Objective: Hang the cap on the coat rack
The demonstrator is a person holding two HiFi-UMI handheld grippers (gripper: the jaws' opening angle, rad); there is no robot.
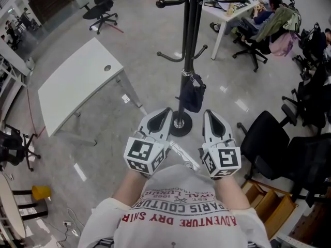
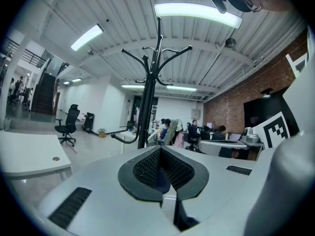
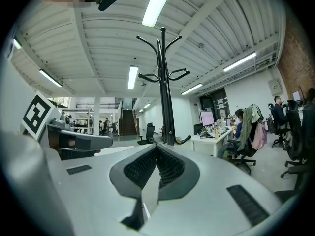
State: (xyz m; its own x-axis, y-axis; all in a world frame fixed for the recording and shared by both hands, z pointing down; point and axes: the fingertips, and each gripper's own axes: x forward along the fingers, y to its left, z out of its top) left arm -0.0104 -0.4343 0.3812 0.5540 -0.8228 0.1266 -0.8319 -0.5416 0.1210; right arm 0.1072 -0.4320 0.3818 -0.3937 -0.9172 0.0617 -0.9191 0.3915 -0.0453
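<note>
The black coat rack (image 1: 190,30) stands straight ahead, its round base (image 1: 180,124) on the grey floor. A dark navy cap (image 1: 192,94) hangs low on the pole, just above the base. My left gripper (image 1: 164,112) and right gripper (image 1: 209,114) are side by side close to my chest, pointing at the rack, short of it and apart from the cap. The left gripper (image 2: 160,150) has its black pads together with nothing held. The right gripper (image 3: 156,146) is shut and empty too. The rack's pole (image 2: 147,107) (image 3: 166,92) rises beyond both sets of jaws.
A white table (image 1: 83,81) stands to the left. Black office chairs (image 1: 269,133) crowd the right, with wooden crates (image 1: 266,200) at the lower right. A desk with seated people (image 1: 235,9) is at the back right, a black chair (image 1: 101,9) at the back left.
</note>
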